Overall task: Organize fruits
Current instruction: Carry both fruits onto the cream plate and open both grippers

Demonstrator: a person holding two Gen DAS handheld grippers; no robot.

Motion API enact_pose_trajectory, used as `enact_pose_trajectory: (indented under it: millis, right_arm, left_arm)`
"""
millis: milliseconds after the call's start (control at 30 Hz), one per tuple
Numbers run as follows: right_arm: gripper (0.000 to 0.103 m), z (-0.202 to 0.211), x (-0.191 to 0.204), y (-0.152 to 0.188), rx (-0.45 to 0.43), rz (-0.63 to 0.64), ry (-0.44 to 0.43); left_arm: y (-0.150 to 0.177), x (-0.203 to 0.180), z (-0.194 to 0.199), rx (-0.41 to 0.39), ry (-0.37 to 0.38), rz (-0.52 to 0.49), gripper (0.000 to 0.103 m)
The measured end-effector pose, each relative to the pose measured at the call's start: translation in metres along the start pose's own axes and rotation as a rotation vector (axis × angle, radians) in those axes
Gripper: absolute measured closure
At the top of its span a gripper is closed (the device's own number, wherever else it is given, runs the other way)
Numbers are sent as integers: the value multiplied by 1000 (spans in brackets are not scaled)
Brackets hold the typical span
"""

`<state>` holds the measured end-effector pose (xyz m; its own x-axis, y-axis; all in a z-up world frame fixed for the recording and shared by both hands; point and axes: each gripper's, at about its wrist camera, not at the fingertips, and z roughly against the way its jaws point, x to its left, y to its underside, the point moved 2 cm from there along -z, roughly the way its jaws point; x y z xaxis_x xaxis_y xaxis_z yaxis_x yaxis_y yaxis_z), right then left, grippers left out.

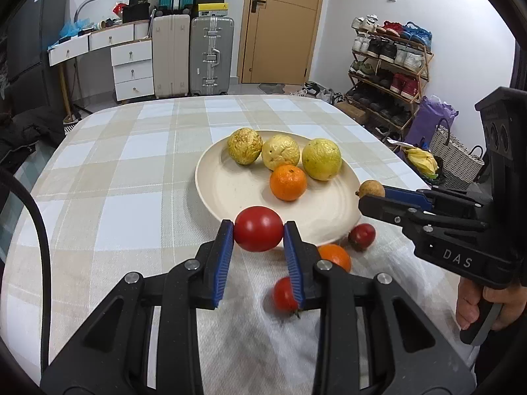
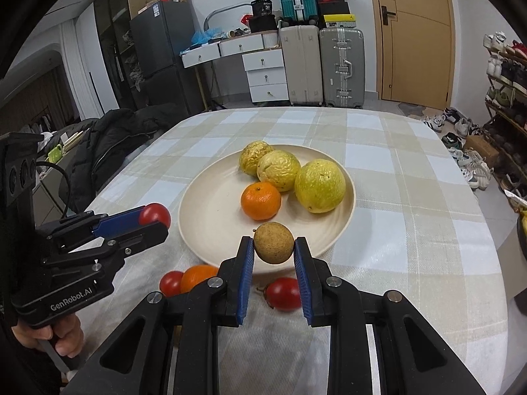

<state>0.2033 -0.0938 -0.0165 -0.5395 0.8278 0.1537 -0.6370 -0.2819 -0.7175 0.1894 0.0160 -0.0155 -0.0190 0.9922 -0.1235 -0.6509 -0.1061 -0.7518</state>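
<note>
My left gripper (image 1: 258, 230) is shut on a red tomato (image 1: 258, 228) and holds it just above the near rim of the cream plate (image 1: 230, 194). My right gripper (image 2: 274, 245) is shut on a small brown round fruit (image 2: 274, 243), held above the plate's (image 2: 210, 217) near edge. The plate holds three yellow wrinkled fruits (image 1: 281, 151) and one orange (image 1: 288, 182). On the white cloth in front lie two tomatoes (image 2: 284, 293) (image 2: 171, 283) and an orange (image 2: 197, 276). The left gripper also shows in the right wrist view (image 2: 154, 222), the right gripper in the left wrist view (image 1: 372, 197).
The table (image 1: 131, 151) has a beige checked cloth. A white cloth (image 1: 250, 329) covers the near part. Suitcases (image 1: 210, 56), drawers and a door stand beyond the far edge. A shoe rack (image 1: 388, 65) and bags are at the right; a black jacket (image 2: 108, 144) is at the left.
</note>
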Motion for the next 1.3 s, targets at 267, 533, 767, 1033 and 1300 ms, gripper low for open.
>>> enact_pose_trajectory:
  millis: [267,533,767,1033,1300]
  right_arm:
    - [77,-21,-15,-6,25,-44,24]
    - [77,-27,-23,-7,28,-60,19]
    - [77,-33,-23,-11,36,-53,26]
    - [77,-42,-20,-12,58,-34,40]
    - [77,-46,-18,-13,64,-25,47]
  left_arm:
    - [-13,-3,-31,31,-21,-7,75]
    - [-15,-5,-49,49,-29,-10,75]
    - [-18,-8,-55,56,-34,-21,75]
    - [-20,-8,-62,77,-37,-16,75]
    - [-20,-2,-72,92,-40,-5,75]
